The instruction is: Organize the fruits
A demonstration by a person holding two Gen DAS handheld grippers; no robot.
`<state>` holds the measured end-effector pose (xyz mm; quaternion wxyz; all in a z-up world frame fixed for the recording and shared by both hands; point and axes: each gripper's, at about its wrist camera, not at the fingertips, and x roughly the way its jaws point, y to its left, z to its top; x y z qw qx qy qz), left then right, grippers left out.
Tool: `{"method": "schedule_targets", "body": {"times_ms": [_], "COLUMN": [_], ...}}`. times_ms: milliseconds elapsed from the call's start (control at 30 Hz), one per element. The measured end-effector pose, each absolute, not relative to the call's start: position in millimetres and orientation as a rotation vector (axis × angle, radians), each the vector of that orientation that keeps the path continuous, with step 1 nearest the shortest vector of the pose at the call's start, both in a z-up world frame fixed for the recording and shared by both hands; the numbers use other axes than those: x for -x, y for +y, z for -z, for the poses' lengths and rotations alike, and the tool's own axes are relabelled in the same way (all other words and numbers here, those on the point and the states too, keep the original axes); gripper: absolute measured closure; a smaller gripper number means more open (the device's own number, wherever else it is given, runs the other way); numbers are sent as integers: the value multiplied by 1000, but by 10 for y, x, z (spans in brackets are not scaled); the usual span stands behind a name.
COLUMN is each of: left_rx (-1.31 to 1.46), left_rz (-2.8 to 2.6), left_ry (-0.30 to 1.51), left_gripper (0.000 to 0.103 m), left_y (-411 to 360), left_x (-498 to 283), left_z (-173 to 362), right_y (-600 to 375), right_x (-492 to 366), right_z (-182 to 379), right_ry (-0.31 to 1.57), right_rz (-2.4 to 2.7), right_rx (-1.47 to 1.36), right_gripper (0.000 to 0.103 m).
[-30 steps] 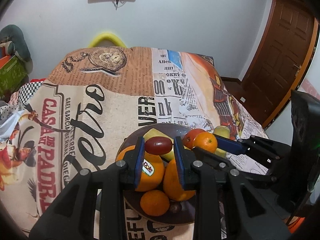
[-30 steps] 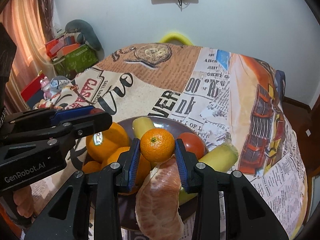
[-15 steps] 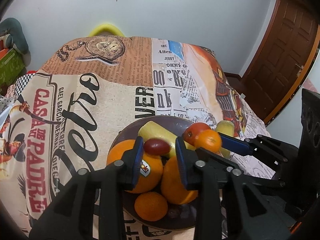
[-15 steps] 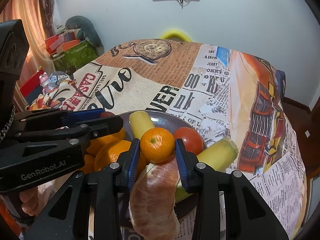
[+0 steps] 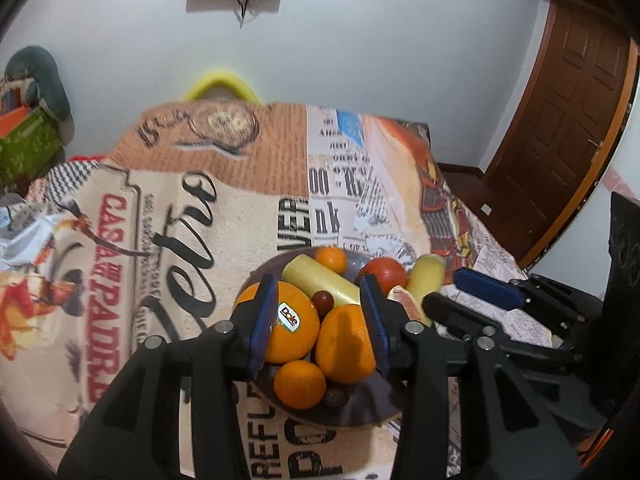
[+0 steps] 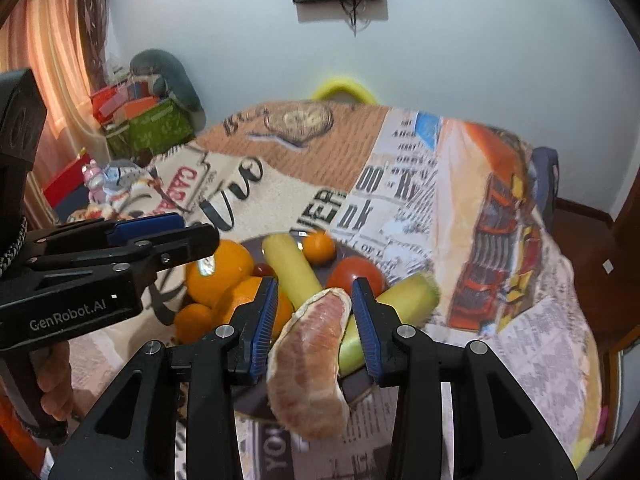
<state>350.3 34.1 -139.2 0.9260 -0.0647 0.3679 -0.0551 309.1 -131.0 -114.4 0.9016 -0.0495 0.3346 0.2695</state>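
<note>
A dark plate (image 5: 360, 408) of fruit sits on the printed tablecloth. It holds two large oranges (image 5: 294, 326), small mandarins (image 5: 300, 384), a red grape (image 5: 323, 301), pale yellow pieces (image 5: 316, 282), a tomato (image 5: 382, 274) and a peeled grapefruit segment (image 6: 312, 364). My left gripper (image 5: 320, 316) is open and empty above the oranges. My right gripper (image 6: 314, 314) is open and empty; the segment lies below its fingers. A small mandarin (image 6: 319, 246) lies at the plate's far side.
The table (image 6: 440, 200) is covered by a newspaper-print cloth. A yellow chair back (image 5: 220, 86) stands behind it. Boxes and toys (image 6: 140, 120) are piled at the left. A brown door (image 5: 568, 120) is at the right.
Both grippers opened and pulled back. The left one let go of the red grape, which now lies among the fruit. The right one let go of the mandarin, now at the plate's far side.
</note>
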Motion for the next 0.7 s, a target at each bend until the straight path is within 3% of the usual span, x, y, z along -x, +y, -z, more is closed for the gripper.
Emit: {"method": "schedule_targets", "body": {"times_ms": [500,700], "left_rx": [104,80], "left_rz": [76,83], "left_ry": [419,304], "left_gripper": [61,61], "left_y": [287,217], "left_x": [-2071,-1446], "left_z": [55,-311], "right_y": [-1802,-1917], "right_x": [-1809,-1302], "right_z": [-158,-394], "right_ry": [348,250], "right_rz": [-518,-513], "right_rx": [-11,-41], "right_gripper": [68,66]}}
